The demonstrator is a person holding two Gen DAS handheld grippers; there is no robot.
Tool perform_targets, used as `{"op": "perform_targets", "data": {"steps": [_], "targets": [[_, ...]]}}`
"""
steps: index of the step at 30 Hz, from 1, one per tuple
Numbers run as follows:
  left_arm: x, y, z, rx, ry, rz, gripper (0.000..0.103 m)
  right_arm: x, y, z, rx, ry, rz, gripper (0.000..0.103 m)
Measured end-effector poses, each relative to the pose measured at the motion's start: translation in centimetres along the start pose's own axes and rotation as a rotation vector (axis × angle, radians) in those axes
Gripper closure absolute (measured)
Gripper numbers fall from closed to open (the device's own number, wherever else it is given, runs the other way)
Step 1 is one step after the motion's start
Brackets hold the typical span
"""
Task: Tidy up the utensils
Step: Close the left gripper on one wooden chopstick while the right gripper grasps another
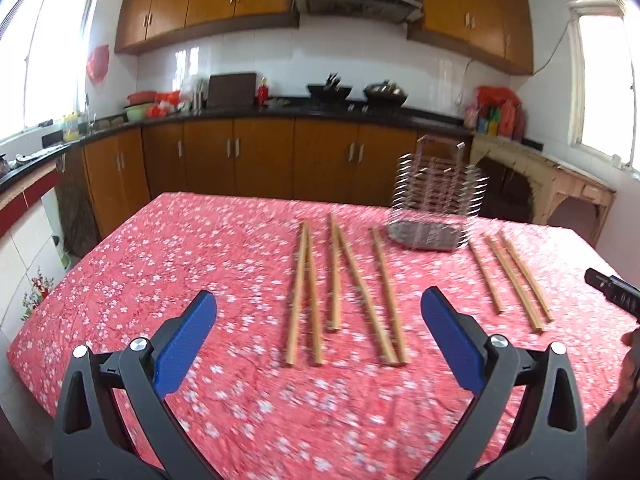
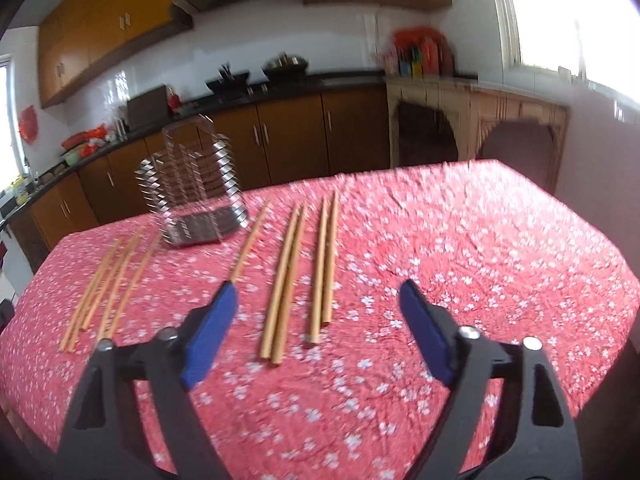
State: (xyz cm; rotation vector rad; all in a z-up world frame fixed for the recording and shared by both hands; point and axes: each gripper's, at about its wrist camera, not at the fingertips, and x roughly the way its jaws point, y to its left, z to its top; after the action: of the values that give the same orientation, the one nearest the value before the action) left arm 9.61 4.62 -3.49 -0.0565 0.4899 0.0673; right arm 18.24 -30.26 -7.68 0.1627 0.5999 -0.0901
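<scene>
Several wooden chopsticks (image 1: 344,284) lie loose on the red flowered tablecloth (image 1: 160,264), in a middle group and a right group (image 1: 512,280). A wire utensil basket (image 1: 434,200) stands upright behind them. My left gripper (image 1: 320,308) hovers open just short of the middle group, nothing between its blue pads. In the right wrist view the same chopsticks (image 2: 296,272) lie ahead, with more at the left (image 2: 108,284), and the basket (image 2: 192,192) behind. My right gripper (image 2: 316,300) is open above the near ends of the middle chopsticks, touching none.
The table's edges fall away at left (image 1: 24,344) and right (image 2: 624,280). A black part of the other gripper (image 1: 612,296) shows at the right edge of the left wrist view. Kitchen cabinets and a worktop with pans stand behind the table.
</scene>
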Motion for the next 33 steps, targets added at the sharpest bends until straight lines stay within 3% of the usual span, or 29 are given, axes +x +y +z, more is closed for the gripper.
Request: {"op": "perform_targets", "data": {"steps": [4,6,12,18,19,21,25,27,33], "targets": [[2.2,1.1,0.4,0.003,0.068,0.023,0.002,5.3,-1.4,1.0,0.01,0.147,-0.018,0.066],[3.2,1.7,0.5,0.001,0.097,0.023,0.007,7.1,-1.3,0.9,-0.004,0.191,-0.024,0.073],[5.6,3.0,0.0,0.007,0.175,0.028,0.013,10.9,-0.8,0.1,-0.018,0.282,-0.021,0.075],[7.1,3.3,-0.3,-0.007,0.234,0.0,0.025,12.4,0.1,-0.1,-0.047,0.29,-0.035,0.077],[7.3,3.2,-0.3,-0.007,0.238,-0.001,0.026,12.6,0.2,0.0,-0.053,0.288,-0.035,0.083],[7.6,3.1,-0.5,0.001,0.252,-0.009,0.033,13.1,0.5,0.1,-0.073,0.278,-0.06,0.095],[8.4,2.7,-0.6,0.014,0.285,-0.03,0.045,13.2,-0.8,0.4,0.0,0.271,-0.074,0.095],[8.7,2.6,-0.7,0.017,0.299,-0.037,0.054,13.0,-1.0,0.4,-0.005,0.269,-0.075,0.095],[10.4,1.8,-1.0,0.045,0.365,-0.056,0.068,12.9,-0.7,0.4,-0.022,0.265,-0.078,0.095]]}}
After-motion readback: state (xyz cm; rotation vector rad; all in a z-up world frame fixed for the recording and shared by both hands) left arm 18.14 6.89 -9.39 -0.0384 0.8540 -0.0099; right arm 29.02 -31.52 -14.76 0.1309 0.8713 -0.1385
